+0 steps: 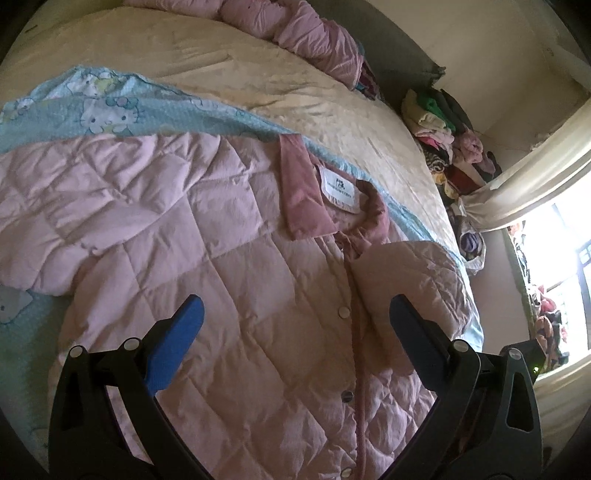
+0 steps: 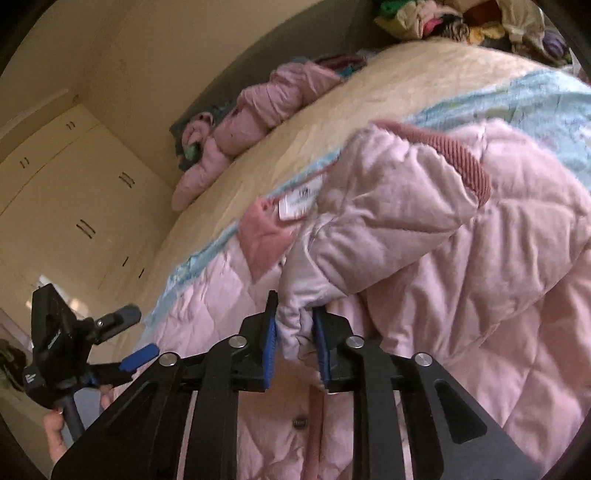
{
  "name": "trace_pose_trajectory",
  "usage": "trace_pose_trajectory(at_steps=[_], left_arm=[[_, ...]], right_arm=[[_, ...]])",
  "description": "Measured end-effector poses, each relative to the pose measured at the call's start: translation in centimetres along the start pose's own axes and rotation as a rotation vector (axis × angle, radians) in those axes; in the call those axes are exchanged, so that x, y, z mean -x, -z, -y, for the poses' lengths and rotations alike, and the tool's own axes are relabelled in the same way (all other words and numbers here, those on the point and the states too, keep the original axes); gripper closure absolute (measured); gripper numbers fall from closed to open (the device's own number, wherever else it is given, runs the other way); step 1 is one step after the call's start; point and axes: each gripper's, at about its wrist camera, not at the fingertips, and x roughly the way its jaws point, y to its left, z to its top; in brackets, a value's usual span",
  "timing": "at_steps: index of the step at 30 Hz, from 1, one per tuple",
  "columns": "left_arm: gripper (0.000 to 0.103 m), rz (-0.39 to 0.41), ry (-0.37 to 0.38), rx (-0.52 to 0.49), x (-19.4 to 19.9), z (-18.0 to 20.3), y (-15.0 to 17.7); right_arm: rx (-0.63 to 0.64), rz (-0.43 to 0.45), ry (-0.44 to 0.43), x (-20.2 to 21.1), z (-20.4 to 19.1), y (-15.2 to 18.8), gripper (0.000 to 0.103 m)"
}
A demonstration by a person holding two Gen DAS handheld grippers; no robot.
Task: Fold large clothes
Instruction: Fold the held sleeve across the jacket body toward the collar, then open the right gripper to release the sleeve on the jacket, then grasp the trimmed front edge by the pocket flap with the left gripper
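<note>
A large pink quilted jacket [image 1: 229, 280] lies front up on the bed, snaps closed, collar and white label [image 1: 338, 186] toward the far side. My left gripper [image 1: 295, 314] is open and empty, hovering above the jacket's chest. My right gripper [image 2: 293, 332] is shut on the jacket's sleeve [image 2: 391, 221], holding it lifted and folded over the jacket body [image 2: 517, 295]. The sleeve's ribbed cuff [image 2: 458, 155] points away. The left gripper also shows in the right wrist view [image 2: 136, 354], held in a hand.
A blue Hello Kitty blanket [image 1: 103, 110] lies under the jacket on a cream bedsheet [image 1: 258, 74]. Another pink garment [image 1: 314, 33] is bunched at the bed's far edge. A clothes pile [image 1: 450, 147] sits beside the bed near a window. Wardrobe doors [image 2: 66, 206] stand left.
</note>
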Motion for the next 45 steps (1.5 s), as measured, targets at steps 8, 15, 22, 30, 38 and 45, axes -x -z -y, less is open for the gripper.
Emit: trace_pose_trajectory(at_steps=[8, 15, 22, 30, 38, 45], left_arm=[[0.009, -0.056, 0.039, 0.008, -1.7, 0.4, 0.7], [0.009, -0.038, 0.151, 0.051, -0.7, 0.0, 0.3], [0.009, 0.016, 0.235, 0.127, 0.9, -2.1, -0.8], [0.009, -0.028, 0.322, 0.192, -1.0, -3.6, -0.6], [0.009, -0.12, 0.304, 0.205, -4.6, -4.3, 0.5], [0.021, -0.12, 0.252, 0.145, -6.5, -3.5, 1.7]], right_arm=[[-0.183, 0.095, 0.052, 3.9, 2.6, 1.1, 0.027], [-0.095, 0.149, -0.017, 4.1, 0.4, -1.1, 0.085], [0.159, 0.025, -0.066, 0.7, -6.1, 1.1, 0.088], [0.286, -0.148, -0.051, -3.4, -8.5, 5.3, 0.086], [0.315, -0.247, -0.095, -3.3, -8.9, 6.9, 0.057], [0.29, -0.216, -0.058, -0.3, -7.6, 6.9, 0.049]])
